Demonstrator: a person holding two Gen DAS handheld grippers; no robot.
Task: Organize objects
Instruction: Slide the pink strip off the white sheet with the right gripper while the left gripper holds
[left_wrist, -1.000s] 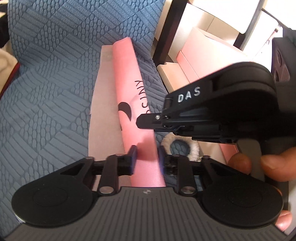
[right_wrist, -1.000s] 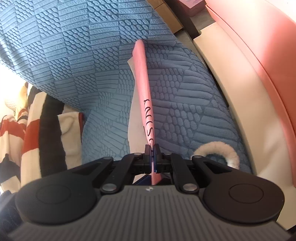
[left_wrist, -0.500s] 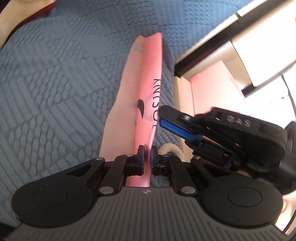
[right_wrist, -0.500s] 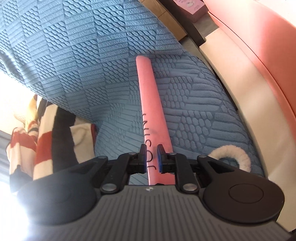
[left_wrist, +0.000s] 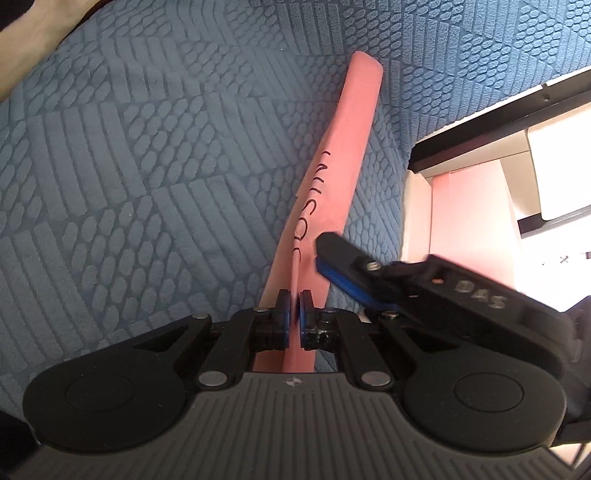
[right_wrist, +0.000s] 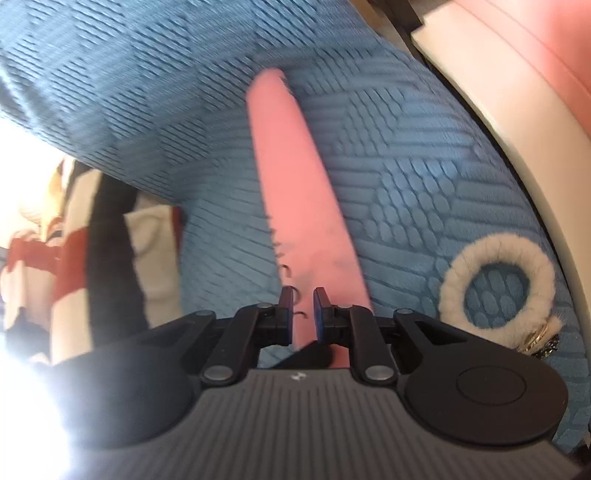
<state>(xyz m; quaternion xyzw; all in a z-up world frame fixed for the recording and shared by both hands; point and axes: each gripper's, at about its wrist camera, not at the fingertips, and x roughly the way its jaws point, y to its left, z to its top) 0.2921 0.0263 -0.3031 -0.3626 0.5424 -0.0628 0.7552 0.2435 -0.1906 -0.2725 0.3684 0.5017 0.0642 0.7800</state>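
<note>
In the left wrist view, the far left corner shows a pale strip (left_wrist: 26, 70) cut off by the frame edge, too little of it to name. Most of the view is a blue textured cover (left_wrist: 129, 177) with raised oval and bar patterns. On it lies a long pink folded item (left_wrist: 354, 129) carrying dark lettering that runs lengthwise and reads only in part, since the fold hides the rest. Its near end passes between the blue pads of the left tool (left_wrist: 294, 314), which is pinched closed on the pink edge with hardly any gap left. Just right of that, the right tool (left_wrist: 325, 254) comes in at a slant (its body is blurred, with pale letters on it), and only one of its fingers shows clearly, lying against the pink item. Farther right are a black bar (left_wrist: 480, 129) and pale and pink panels (left_wrist: 469, 221), cut off and overexposed. The right wrist view is smeared by motion. At its left edge glare washes out a striped red, white and black cloth (right_wrist: 85, 251). In the middle the pink item runs up over the blue cover, and the right tool (right_wrist: 303, 306) stands narrowly parted with the pink material between its pads; whether they press on it I cannot tell. At right a white fuzzy ring (right_wrist: 495, 284) lies on the cover, with a small glittery piece I cannot make out.
</note>
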